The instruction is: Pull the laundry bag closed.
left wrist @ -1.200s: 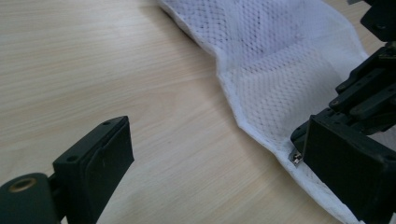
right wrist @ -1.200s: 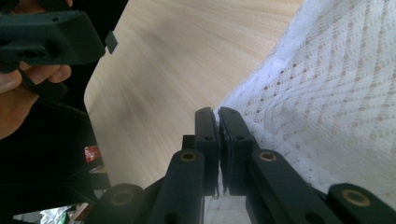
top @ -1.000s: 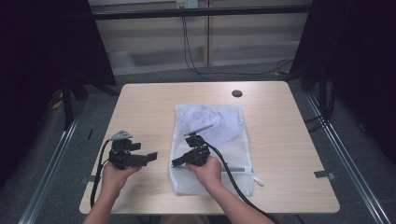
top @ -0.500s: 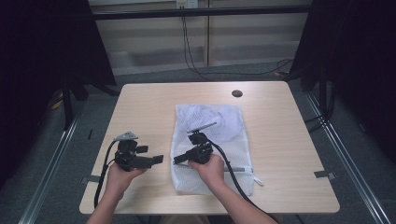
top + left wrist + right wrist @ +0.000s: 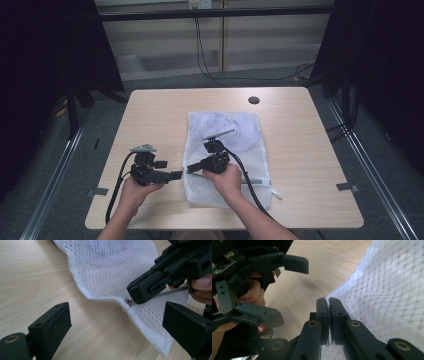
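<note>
High view: white mesh bag point(image 5: 227, 155) flat on the wooden table point(image 5: 310, 165), slightly right of centre, long side running away from the person. Right gripper point(image 5: 192, 169) over the bag's near left edge, jaws pointing left, cable point(image 5: 250, 187) trailing back across the mesh. Left gripper point(image 5: 177, 175) just left of the bag on bare wood, jaws pointing right toward the other gripper, tips near but apart. Dark round grommet point(image 5: 254, 100) near the far edge of the table, well apart from the bag. Strips of grey tape point(image 5: 97, 191) at the near left and right table edges. Dark curtains at both sides, cables on the floor behind.

Left gripper view: own jaws spread wide, nothing between them but bare wood and the bag's hem. White hem point(image 5: 130, 312) crossing diagonally between the jaws. Right gripper point(image 5: 132, 301) coming in from the upper right, tip down on the hem at a small metal zipper pull point(image 5: 129, 301), partly hiding the mesh behind.

Right gripper view: own jaws point(image 5: 329, 302) pressed together, a sliver of the bag's white edge pinched at the tips. Mesh point(image 5: 392, 295) filling the right side. Left gripper point(image 5: 287, 287) at the left, jaws wide apart, fingers point(image 5: 252, 293) of the hand behind.
</note>
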A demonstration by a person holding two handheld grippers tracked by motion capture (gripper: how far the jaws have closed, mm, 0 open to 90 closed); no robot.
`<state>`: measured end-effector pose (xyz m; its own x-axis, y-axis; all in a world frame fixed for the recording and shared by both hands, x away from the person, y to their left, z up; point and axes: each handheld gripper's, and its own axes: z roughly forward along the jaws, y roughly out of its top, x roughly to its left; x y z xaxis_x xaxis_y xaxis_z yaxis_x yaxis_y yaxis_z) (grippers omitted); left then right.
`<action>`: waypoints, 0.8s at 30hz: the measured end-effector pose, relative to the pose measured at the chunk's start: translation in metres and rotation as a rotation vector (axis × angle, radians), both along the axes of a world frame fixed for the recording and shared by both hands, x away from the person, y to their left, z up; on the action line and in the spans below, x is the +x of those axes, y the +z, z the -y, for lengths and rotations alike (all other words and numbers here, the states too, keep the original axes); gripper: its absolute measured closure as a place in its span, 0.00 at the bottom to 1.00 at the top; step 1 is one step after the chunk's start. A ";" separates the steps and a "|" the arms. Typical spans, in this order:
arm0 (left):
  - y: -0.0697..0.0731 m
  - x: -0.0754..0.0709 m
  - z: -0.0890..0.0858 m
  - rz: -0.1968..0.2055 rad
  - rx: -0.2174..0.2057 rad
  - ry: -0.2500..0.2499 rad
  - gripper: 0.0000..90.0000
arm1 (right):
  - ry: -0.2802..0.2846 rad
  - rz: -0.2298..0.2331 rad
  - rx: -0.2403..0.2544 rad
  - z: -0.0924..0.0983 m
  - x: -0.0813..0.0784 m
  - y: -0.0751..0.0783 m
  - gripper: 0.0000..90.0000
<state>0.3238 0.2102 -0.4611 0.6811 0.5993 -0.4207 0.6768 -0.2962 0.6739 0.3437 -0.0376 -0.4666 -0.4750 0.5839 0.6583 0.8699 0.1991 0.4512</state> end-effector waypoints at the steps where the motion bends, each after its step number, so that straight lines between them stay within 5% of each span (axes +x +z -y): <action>1: -0.001 0.000 0.001 -0.003 0.000 -0.002 0.10 | 0.000 0.001 0.001 0.000 0.000 0.000 0.96; 13: -0.009 -0.001 0.010 -0.064 -0.033 -0.046 0.17 | -0.008 0.005 0.019 0.000 -0.001 0.003 0.96; 24: -0.014 -0.003 0.021 -0.065 0.013 -0.104 0.30 | -0.011 0.008 0.032 0.002 -0.001 0.006 0.96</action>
